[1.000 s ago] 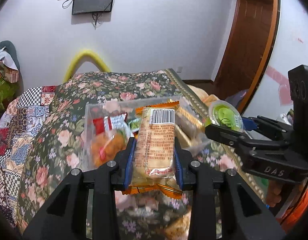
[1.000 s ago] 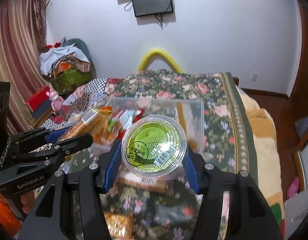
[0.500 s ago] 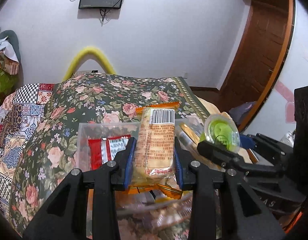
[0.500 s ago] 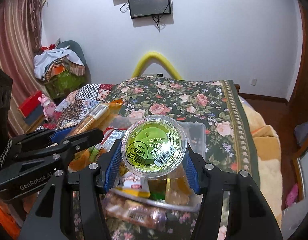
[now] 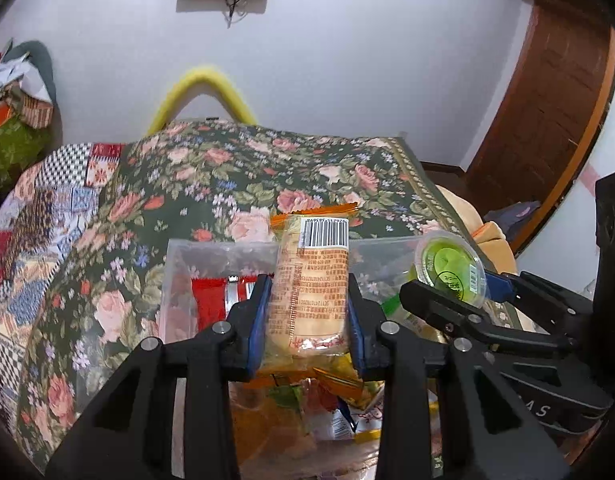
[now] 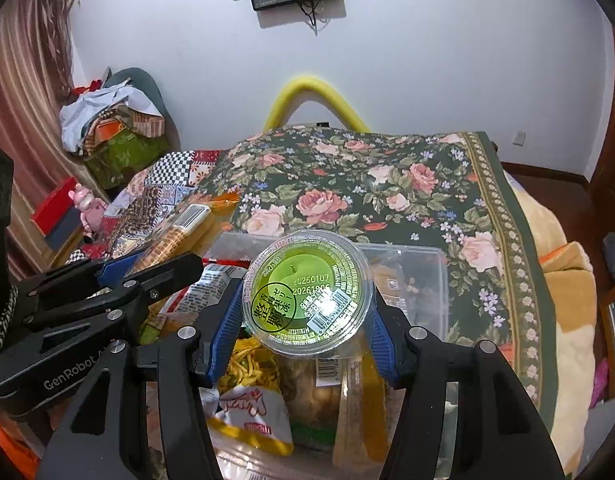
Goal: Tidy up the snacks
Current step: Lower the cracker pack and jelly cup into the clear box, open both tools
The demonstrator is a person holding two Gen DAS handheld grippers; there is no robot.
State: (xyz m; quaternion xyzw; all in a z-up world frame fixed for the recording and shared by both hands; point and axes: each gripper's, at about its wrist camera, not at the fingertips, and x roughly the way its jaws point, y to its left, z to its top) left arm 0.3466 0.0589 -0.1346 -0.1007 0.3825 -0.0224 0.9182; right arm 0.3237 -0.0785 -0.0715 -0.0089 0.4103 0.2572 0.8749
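What changed: the clear plastic snack box [image 5: 211, 276] is sitting closer under me than a second ago, so I think dropping is coming next.
Left gripper [image 5: 309, 320]: I am pinching the long orange-wrapped biscuit pack [image 5: 311, 280], standing up, over the box middle.
Right gripper [image 6: 307, 320]: I am squeezing the round green jelly cup [image 6: 307, 288], lid facing me, at 3 o'clock of the pack.
Box: it is lying on the flowery blanket [image 6: 387, 184], already holding many snacks.
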